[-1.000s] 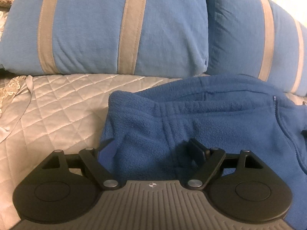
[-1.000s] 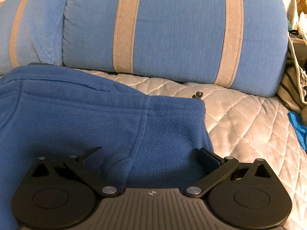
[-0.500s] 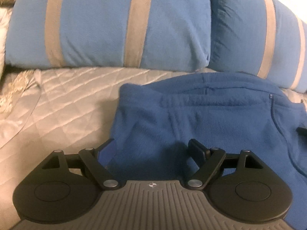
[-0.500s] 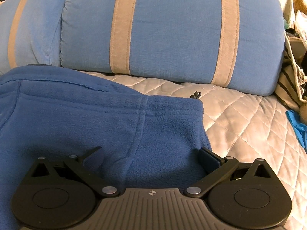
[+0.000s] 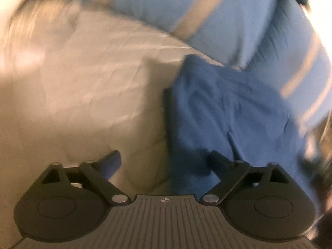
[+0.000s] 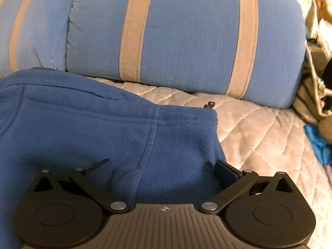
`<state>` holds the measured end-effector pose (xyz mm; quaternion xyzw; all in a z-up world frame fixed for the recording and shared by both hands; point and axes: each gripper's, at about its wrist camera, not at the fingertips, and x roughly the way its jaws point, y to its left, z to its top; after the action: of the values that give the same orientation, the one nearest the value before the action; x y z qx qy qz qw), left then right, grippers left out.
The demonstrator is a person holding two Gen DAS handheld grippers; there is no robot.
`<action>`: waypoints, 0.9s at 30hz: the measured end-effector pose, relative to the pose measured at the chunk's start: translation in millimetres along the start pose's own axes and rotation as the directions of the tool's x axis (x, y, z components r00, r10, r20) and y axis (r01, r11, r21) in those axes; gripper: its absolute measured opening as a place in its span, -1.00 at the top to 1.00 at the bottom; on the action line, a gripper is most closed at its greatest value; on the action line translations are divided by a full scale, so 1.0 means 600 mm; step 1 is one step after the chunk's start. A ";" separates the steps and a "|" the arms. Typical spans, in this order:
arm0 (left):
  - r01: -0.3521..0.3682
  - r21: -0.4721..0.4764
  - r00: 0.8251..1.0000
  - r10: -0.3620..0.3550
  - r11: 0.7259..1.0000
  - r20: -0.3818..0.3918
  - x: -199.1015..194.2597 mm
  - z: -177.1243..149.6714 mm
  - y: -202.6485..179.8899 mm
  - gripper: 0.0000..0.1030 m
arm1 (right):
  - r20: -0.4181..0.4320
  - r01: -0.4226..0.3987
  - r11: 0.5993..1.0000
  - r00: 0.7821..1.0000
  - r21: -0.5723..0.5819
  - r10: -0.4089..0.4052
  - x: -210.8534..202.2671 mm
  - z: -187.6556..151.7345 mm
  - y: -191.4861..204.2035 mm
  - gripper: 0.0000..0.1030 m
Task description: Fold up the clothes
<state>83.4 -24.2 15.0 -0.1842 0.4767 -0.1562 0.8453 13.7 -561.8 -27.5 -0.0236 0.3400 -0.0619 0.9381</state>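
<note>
A blue fleece garment (image 6: 103, 128) lies on the quilted bed cover. In the blurred left wrist view the garment (image 5: 228, 114) lies to the right, its left edge near the middle. My left gripper (image 5: 164, 159) is open and empty, with the garment's left edge between its fingers. My right gripper (image 6: 164, 170) is open over the garment's right part, its right finger near the garment's right edge, holding nothing.
Two blue pillows with beige stripes (image 6: 186, 37) lie behind the garment, also in the left wrist view (image 5: 186, 10). The silver quilted cover (image 6: 259, 128) stretches to the right. Striped fabric and a bright blue cloth (image 6: 317, 141) lie at the far right.
My left gripper has swung quickly left and tilted, so the garment now sits to its right and the view is blurred. The right gripper has hardly moved.
</note>
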 end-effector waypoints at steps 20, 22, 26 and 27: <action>0.387 -0.273 0.881 -0.440 0.881 -0.174 0.045 0.015 0.056 -0.93 | -0.231 -0.316 0.764 0.827 0.563 0.513 -0.041 -0.026 -0.247 -0.71; 0.396 -0.276 0.872 -0.453 0.876 -0.186 0.048 0.014 0.054 -0.89 | -0.227 -0.331 0.745 0.812 0.579 0.537 -0.040 -0.030 -0.252 -0.71; 0.428 -0.283 0.849 -0.489 0.858 -0.199 0.055 0.007 0.053 -0.75 | -0.166 -0.421 0.621 0.725 0.661 0.669 -0.035 -0.052 -0.252 -0.65; 0.441 -0.289 0.841 -0.503 0.850 -0.199 0.058 0.005 0.053 -0.68 | -0.145 -0.447 0.580 0.694 0.682 0.705 -0.033 -0.060 -0.249 -0.65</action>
<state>106.1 -11.1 -24.3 -0.3711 0.5405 -0.3274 0.6804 -39.2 -707.2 -29.5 0.4010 0.4750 0.1469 0.7694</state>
